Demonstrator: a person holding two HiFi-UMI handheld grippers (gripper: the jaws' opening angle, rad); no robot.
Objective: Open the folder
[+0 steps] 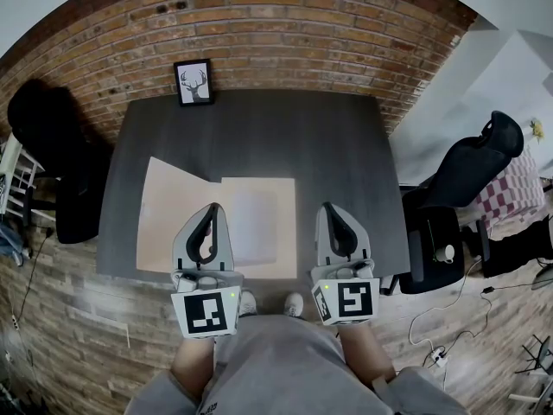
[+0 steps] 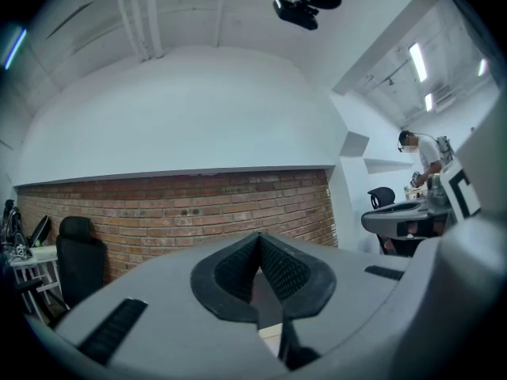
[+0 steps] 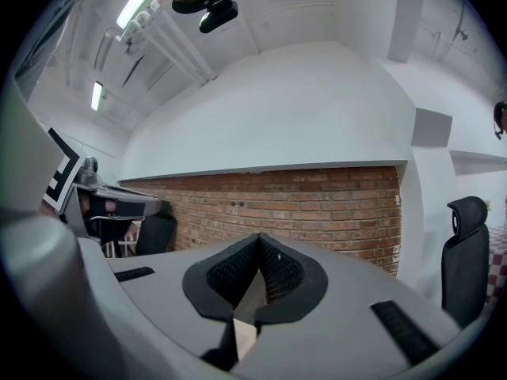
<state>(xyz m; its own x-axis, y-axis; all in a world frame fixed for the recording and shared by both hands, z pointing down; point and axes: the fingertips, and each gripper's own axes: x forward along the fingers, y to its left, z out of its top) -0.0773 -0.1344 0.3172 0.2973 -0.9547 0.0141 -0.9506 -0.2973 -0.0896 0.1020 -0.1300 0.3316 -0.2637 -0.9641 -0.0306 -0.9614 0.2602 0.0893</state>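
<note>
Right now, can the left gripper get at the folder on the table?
Probably yes. The left gripper hangs right over the near edge of the folder with nothing between them, though its jaws are shut and would have to open first.

No legible text, brand, number. Only signs: square black-white code markers (image 1: 205, 312) on left gripper (image 1: 210, 207), right gripper (image 1: 328, 206).

Beige folder (image 1: 164, 206), dark grey table (image 1: 259, 137), red-brown brick wall (image 1: 259, 15), black-framed deer picture (image 1: 193, 82), black chair (image 1: 52, 145)
</note>
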